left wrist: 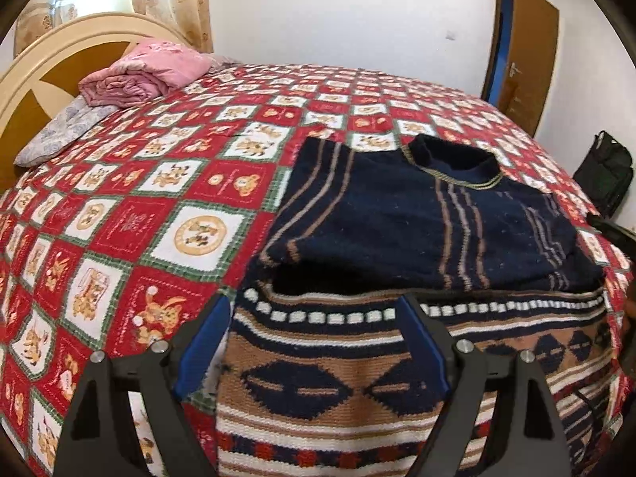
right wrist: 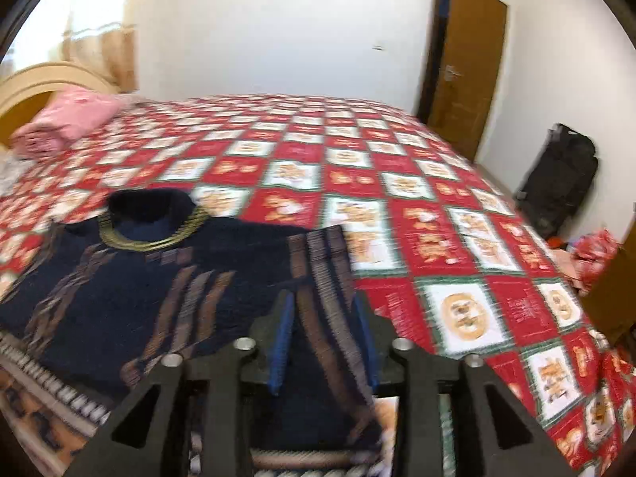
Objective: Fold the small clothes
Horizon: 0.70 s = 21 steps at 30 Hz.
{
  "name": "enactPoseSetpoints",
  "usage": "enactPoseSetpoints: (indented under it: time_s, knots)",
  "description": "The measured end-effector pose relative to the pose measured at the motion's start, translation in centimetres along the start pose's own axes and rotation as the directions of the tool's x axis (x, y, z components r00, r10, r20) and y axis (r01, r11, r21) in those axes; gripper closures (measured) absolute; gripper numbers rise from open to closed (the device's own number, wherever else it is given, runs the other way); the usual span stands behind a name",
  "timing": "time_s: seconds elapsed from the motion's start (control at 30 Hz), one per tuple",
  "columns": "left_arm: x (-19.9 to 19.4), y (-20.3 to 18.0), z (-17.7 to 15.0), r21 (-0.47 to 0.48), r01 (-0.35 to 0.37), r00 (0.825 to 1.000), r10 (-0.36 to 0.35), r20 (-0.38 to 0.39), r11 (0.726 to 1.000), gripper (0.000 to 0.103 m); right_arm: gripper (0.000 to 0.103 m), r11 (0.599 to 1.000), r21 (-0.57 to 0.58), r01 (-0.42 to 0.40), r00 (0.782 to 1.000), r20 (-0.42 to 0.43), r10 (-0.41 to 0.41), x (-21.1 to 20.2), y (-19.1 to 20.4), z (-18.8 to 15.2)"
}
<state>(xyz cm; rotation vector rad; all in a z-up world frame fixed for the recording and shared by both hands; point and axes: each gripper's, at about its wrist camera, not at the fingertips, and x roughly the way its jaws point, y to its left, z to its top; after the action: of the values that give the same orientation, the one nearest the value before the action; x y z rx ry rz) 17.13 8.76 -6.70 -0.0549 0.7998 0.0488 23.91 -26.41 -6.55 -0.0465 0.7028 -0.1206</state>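
Seemingly midway: sweater (left wrist: 417, 218) sleeves folded in; our left hand-held gripper (left wrist: 314, 342) spread over its hem, right hand-held gripper (right wrist: 324, 338) pinching a sleeve (right wrist: 318, 270).

Blurred view, right hand-held gripper (right wrist: 324, 340) gripping navy sweater (right wrist: 131, 290) sleeve (right wrist: 322, 274), red patchwork bedspread (right wrist: 437, 206) beneath

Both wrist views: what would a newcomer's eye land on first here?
The loud red quilt of teddy-bear squares covering the whole bed, then the navy sweater lying on it, sleeves folded in, with its tan patterned hem nearest the cameras. Next, the claws: the left claw is open over the hem, while the right claw has a striped sleeve running between its fingers.
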Motion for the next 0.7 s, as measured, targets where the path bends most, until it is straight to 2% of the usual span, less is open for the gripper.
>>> enactPoseSetpoints:
  time_s: [0.03, 0.1, 0.23, 0.3, 0.37, 0.4, 0.43, 0.5, 0.53, 0.57, 0.6, 0.63, 0.67, 0.7]
  knots:
    - [0.2, 0.0, -0.1, -0.005, -0.005, 1.000, 0.005, -0.013, 1.000, 0.015, 0.060, 0.998, -0.018, -0.061, 0.998, -0.027, 0.061, -0.1, 1.0, -0.5]
    - [0.3, -0.2, -0.4, -0.015, 0.007, 0.999, -0.008, -0.039, 1.000, 0.015, 0.060, 0.992, -0.036, -0.121, 0.990, -0.075, 0.118, 0.5, 2.4, -1.4]
    - [-0.6, -0.9, -1.2, 0.015, 0.006, 0.998, -0.005, -0.055, 1.000, 0.015, 0.060, 0.989, -0.046, -0.139, 0.973, -0.192, 0.128, 2.9, 4.1, -3.6]
    - [-1.2, -1.1, -1.6, 0.041, -0.017, 0.998, 0.019, -0.054, 0.999, 0.015, 0.060, 0.990, -0.028, -0.139, 0.975, -0.177, 0.132, 2.6, 4.0, -4.0]
    - [-1.7, -1.0, -1.8, 0.048, -0.025, 0.998, 0.028, -0.051, 0.999, 0.015, 0.060, 0.990, 0.025, -0.141, 0.969, -0.201, 0.143, 1.6, 3.3, -3.9]
    - [-2.2, -0.9, -1.9, 0.048, -0.023, 0.999, 0.025, -0.042, 0.999, 0.015, 0.060, 0.983, 0.075, -0.167, 0.968, -0.176, 0.178, 0.3, 2.7, -3.9]
    - [-2.6, -0.9, -1.9, 0.048, -0.022, 0.999, 0.024, -0.034, 0.999, 0.015, 0.060, 0.965, 0.131, -0.228, 0.963, -0.113, 0.243, -2.1, 1.9, -3.8]
    - [-3.4, -1.0, -2.0, 0.048, -0.025, 1.000, 0.025, -0.010, 0.999, 0.015, 0.060, 0.938, 0.179, -0.296, 0.953, -0.014, 0.303, -5.7, 0.9, -3.6]
    - [-3.8, -1.1, -2.1, 0.048, -0.024, 1.000, 0.024, -0.001, 0.999, 0.015, 0.060, 0.903, 0.235, -0.359, 0.933, 0.079, 0.350, -8.8, 0.0, -3.8]
    - [-4.0, -1.2, -2.1, 0.047, -0.019, 1.000, 0.019, 0.003, 0.999, 0.015, 0.060, 0.873, 0.275, -0.403, 0.915, 0.131, 0.382, -10.3, -0.6, -4.0]
    - [-4.3, -1.4, -2.1, 0.044, -0.007, 1.000, 0.007, 0.008, 0.999, 0.015, 0.060, 0.796, 0.352, -0.493, 0.870, 0.224, 0.440, -12.8, -1.5, -4.6]
    - [-4.8, -1.7, -2.2, 0.039, 0.016, 1.000, -0.016, 0.012, 0.999, 0.015, 0.060, 0.728, 0.401, -0.555, 0.832, 0.280, 0.480, -14.4, -2.0, -5.2]
    - [-5.1, -2.0, -2.2, 0.037, 0.030, 0.999, -0.031, 0.014, 0.999, 0.015, 0.060, 0.682, 0.429, -0.592, 0.806, 0.305, 0.507, -15.1, -2.0, -5.4]
    - [-5.6, -2.4, -2.3, 0.039, 0.052, 0.998, -0.053, 0.016, 0.998, 0.015, 0.060, 0.621, 0.457, -0.636, 0.770, 0.330, 0.546, -16.1, -2.0, -5.9]
